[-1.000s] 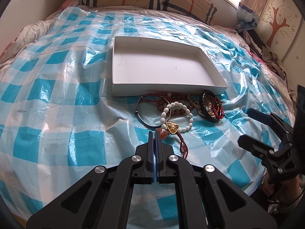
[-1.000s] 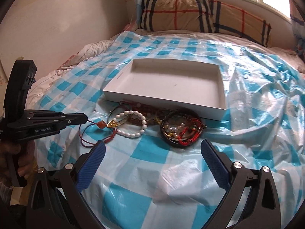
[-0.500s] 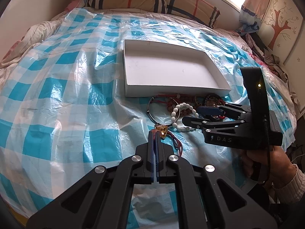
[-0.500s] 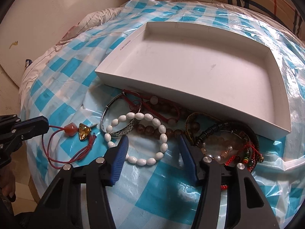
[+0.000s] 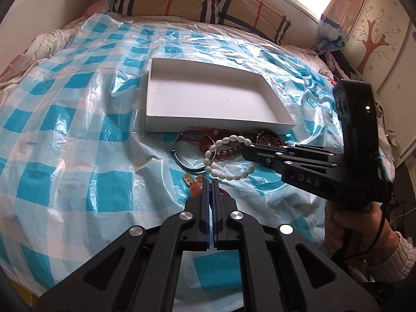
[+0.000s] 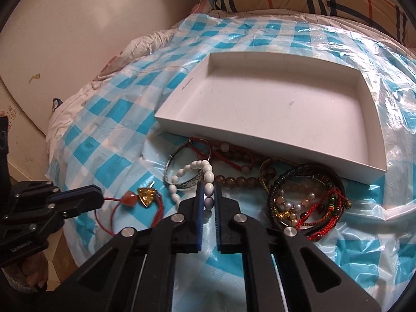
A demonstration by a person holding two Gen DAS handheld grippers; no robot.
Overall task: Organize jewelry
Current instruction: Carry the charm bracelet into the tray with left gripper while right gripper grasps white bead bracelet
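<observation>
Covering the whole bed is a crinkly, shiny plastic sheet (image 6: 109,140) in a blue-and-white check, and a shallow white cardboard tray (image 6: 260,135) is sitting on it, matte and rectangular, with nothing in it. Just in front of its near wall the jewelry is lying in a tangled heap: a coil of black, red and pearl bracelets (image 6: 306,202), a thin metal bangle (image 6: 182,161), brown glassy beads, all that stuff. The right gripper (image 6: 208,195) has just been closing and is now pinching the white bead bracelet (image 6: 201,167) between its blue pads, oval glossy beads and all. The left gripper (image 5: 209,182) is squeezing tight on the red cord necklace (image 6: 124,215), with its amber triangle pendant resting right at the tips.
</observation>
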